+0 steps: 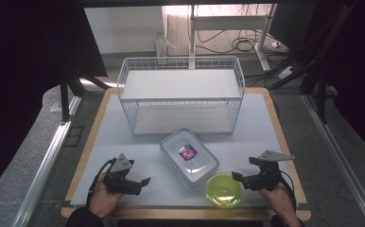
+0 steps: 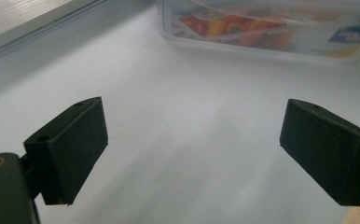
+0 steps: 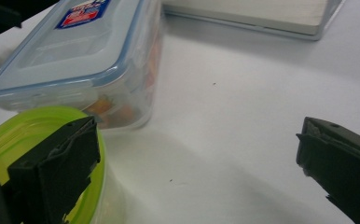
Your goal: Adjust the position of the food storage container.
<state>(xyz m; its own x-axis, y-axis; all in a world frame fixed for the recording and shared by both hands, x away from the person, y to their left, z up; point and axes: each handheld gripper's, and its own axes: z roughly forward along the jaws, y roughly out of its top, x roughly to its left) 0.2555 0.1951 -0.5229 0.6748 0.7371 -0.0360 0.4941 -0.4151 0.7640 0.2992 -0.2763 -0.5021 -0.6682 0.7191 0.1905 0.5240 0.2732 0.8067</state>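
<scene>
While both hands rest near the bottom edge of the high view, the left gripper at lower left and the right gripper at lower right each hold their two black jaws wide apart with nothing between them. Between them on the white table sit two containers: one clear rectangular food box with a blue-rimmed lid at centre, and one round yellow-green lidded tub just below-right of it, beside the right gripper. One white wire basket stands in the upper middle.

Round tub before box, behind: basket
</scene>
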